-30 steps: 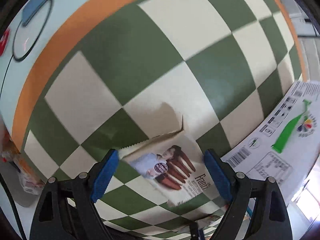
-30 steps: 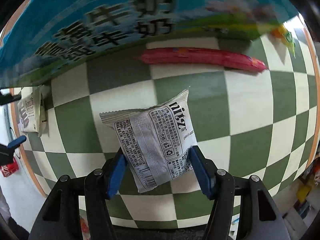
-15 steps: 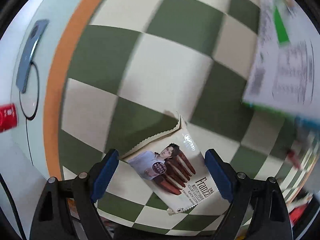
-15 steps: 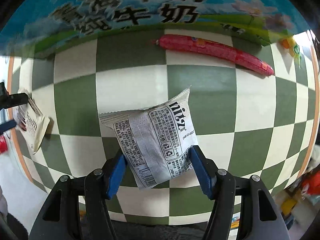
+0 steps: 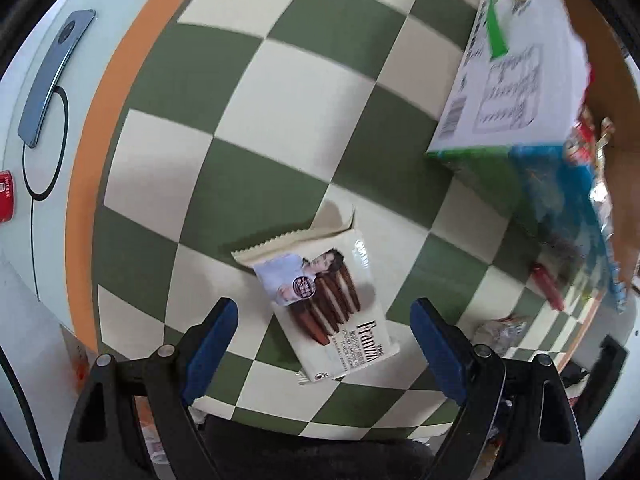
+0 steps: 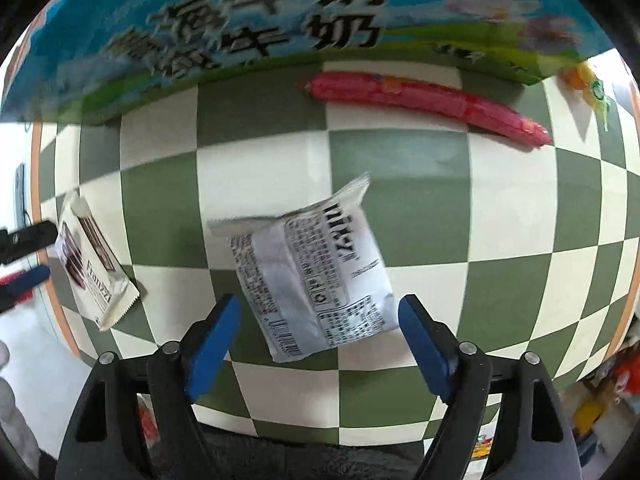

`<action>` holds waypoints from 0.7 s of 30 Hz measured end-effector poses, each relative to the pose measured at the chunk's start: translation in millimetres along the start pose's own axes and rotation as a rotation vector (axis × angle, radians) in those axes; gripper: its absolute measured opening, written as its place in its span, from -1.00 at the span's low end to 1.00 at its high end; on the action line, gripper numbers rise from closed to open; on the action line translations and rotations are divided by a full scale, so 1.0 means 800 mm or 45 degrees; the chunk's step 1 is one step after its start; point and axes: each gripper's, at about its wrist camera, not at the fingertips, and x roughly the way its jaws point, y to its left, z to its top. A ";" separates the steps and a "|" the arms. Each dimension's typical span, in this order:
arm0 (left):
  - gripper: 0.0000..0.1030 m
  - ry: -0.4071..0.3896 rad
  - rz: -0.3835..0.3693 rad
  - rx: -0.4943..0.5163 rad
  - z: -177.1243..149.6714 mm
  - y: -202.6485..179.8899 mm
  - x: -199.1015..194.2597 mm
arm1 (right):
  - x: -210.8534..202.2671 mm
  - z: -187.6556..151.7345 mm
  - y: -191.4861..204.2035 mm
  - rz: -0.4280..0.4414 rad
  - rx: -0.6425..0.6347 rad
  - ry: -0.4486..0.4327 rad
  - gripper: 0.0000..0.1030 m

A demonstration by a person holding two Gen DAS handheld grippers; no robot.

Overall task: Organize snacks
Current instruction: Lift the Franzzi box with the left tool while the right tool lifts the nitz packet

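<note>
Snacks both loose: cream Franzzi wafer packet (image 5: 332,296) between wide-open left gripper (image 5: 324,336), grey pouch (image 6: 316,276) between released right gripper (image 6: 320,336); next, probably close and lift toward the carton.

My right wrist view cuts the milk carton (image 6: 280,20) off along the top, and its print's smeared. On the left view, the red thing (image 5: 5,196) at the frame's left edge is mostly cropped, can't identify it.
</note>
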 end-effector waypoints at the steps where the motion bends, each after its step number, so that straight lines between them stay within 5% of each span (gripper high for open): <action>1: 0.72 0.022 0.003 -0.004 0.007 -0.010 0.006 | -0.006 0.002 -0.003 0.005 0.001 0.002 0.66; 9: 0.68 0.153 0.047 -0.040 0.017 -0.027 0.067 | 0.039 0.017 0.004 -0.052 -0.082 0.049 0.67; 11: 0.66 0.117 0.070 -0.044 0.019 -0.028 0.067 | 0.048 0.019 0.013 -0.097 -0.109 0.053 0.67; 15: 0.27 0.031 0.148 0.054 0.006 -0.033 0.057 | 0.057 0.020 0.017 -0.150 -0.132 0.033 0.67; 21: 0.26 -0.040 0.242 0.205 -0.019 -0.075 0.061 | 0.056 0.012 0.028 -0.183 -0.189 -0.027 0.52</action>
